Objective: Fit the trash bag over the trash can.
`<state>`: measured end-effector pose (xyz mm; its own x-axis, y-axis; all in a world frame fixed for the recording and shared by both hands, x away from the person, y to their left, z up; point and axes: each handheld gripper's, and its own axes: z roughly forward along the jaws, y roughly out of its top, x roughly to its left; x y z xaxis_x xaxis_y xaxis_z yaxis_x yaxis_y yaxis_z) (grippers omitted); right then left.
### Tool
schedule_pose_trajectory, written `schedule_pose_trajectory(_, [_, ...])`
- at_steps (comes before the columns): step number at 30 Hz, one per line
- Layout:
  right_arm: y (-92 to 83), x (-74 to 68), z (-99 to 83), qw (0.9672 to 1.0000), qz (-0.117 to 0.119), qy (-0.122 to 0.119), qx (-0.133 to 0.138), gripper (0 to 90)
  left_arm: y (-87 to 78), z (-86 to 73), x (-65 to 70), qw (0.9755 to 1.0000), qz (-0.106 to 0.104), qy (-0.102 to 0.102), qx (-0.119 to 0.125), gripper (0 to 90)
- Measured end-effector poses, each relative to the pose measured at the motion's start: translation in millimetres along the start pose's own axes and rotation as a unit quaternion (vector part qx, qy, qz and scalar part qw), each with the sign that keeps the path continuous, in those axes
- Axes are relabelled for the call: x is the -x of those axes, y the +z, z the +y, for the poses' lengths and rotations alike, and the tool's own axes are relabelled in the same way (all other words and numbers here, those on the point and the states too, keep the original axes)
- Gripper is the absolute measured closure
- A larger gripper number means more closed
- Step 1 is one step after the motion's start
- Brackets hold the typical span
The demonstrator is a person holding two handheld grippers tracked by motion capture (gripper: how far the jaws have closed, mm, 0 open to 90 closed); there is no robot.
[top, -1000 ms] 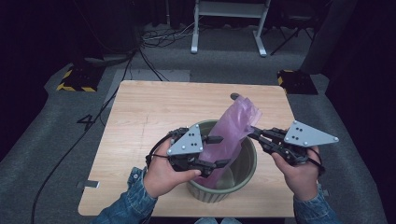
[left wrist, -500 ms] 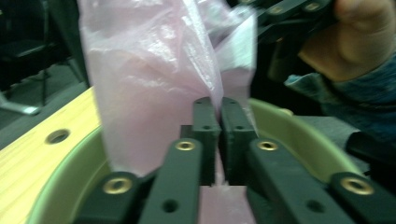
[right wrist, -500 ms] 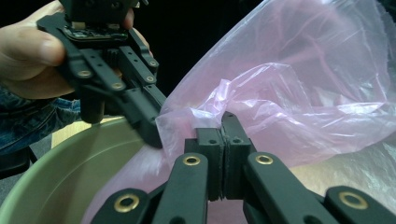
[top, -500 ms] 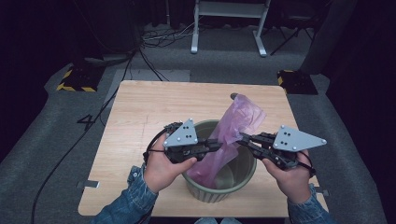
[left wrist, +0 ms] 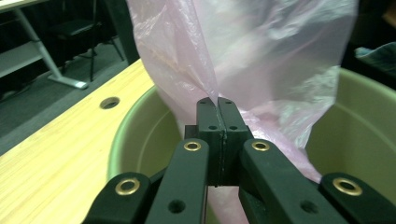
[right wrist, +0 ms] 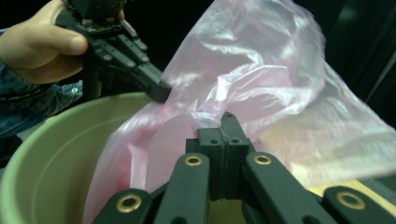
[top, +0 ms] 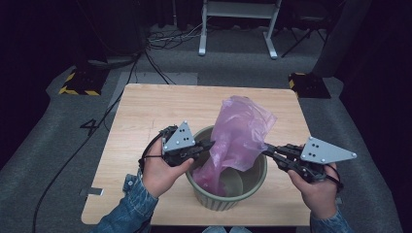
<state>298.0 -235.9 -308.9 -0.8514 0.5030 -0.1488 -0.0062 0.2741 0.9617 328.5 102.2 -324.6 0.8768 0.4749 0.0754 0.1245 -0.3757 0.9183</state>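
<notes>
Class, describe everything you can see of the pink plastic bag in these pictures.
The pink plastic bag is thin, translucent and crinkled, like film. Its lower end hangs inside the green bin while its upper part billows above the rim. The left tongs are shut on a fold at one side, having just closed there, and the right tongs are shut on the opposite side, so the bag is held between them.

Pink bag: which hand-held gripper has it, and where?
Both: left hand-held gripper pinches the pink bag at its left edge, right hand-held gripper at its right edge.
</notes>
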Motion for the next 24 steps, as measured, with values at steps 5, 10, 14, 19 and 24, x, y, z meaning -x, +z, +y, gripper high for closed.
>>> schedule_pose_trajectory(5, [-8.7,-2.2,-8.4,0.9999,-0.004,0.004,-0.014,90.0,-3.8,-5.9,-6.2,0.9999,0.015,-0.007,-0.002,90.0])
schedule_pose_trajectory(10, [-17.1,-6.3,-19.1,0.9997,-0.004,0.012,-0.019,90.0,-6.9,-13.3,-5.9,0.9997,0.022,-0.010,-0.005,90.0])
schedule_pose_trajectory(14, [-23.7,-8.3,-27.6,0.9994,-0.006,0.020,-0.026,90.0,-9.6,-17.7,-5.6,0.9995,0.028,-0.012,-0.003,90.0])
schedule_pose_trajectory(19, [-34.7,-10.8,-37.1,0.9991,-0.011,0.029,-0.029,90.0,-9.7,-23.5,-8.0,0.9993,0.032,-0.019,-0.006,90.0])
schedule_pose_trajectory(24, [-41.1,-11.5,-44.1,0.9987,-0.013,0.037,-0.031,90.0,-8.6,-25.4,-7.3,0.9992,0.033,-0.022,-0.005,88.9])
